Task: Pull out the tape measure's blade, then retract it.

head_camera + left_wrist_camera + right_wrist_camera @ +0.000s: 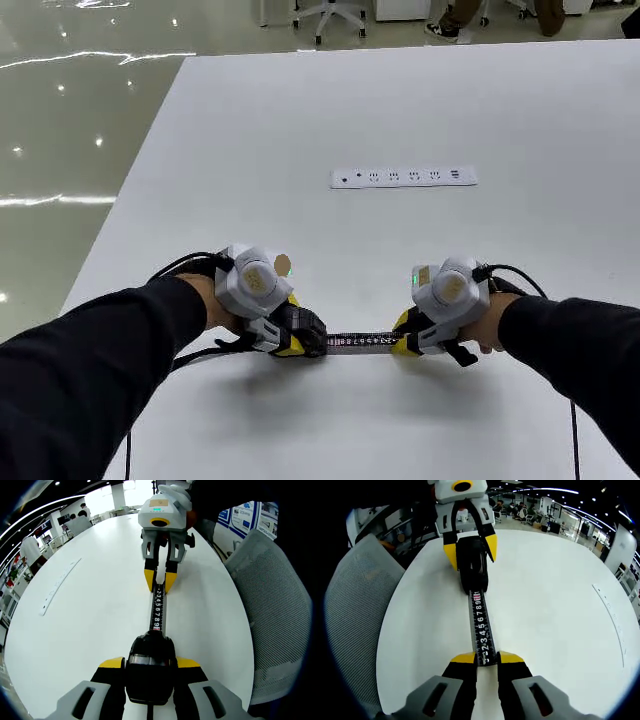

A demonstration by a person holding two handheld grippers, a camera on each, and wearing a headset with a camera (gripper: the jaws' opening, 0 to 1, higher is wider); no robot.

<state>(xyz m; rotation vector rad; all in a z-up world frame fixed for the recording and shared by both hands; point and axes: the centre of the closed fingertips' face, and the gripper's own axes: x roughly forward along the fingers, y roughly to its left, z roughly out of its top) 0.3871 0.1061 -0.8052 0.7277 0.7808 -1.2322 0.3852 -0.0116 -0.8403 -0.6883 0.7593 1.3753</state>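
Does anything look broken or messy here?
No, nothing stands out. The left gripper holds the tape case, the right gripper pinches the blade at its tip, and the blade runs straight between them with no kink. A power strip lies neatly farther back on the table.

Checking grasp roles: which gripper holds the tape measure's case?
The left gripper: its jaws clamp the black case, while the right gripper pinches the blade near its end.

case (pixel 150 667) black | blade (pixel 480 625) dark, numbered, red mark | left tongs (pixel 150 662), right tongs (pixel 487 658) yellow-tipped | table (pixel 400 100) white | strip (pixel 403 177) white
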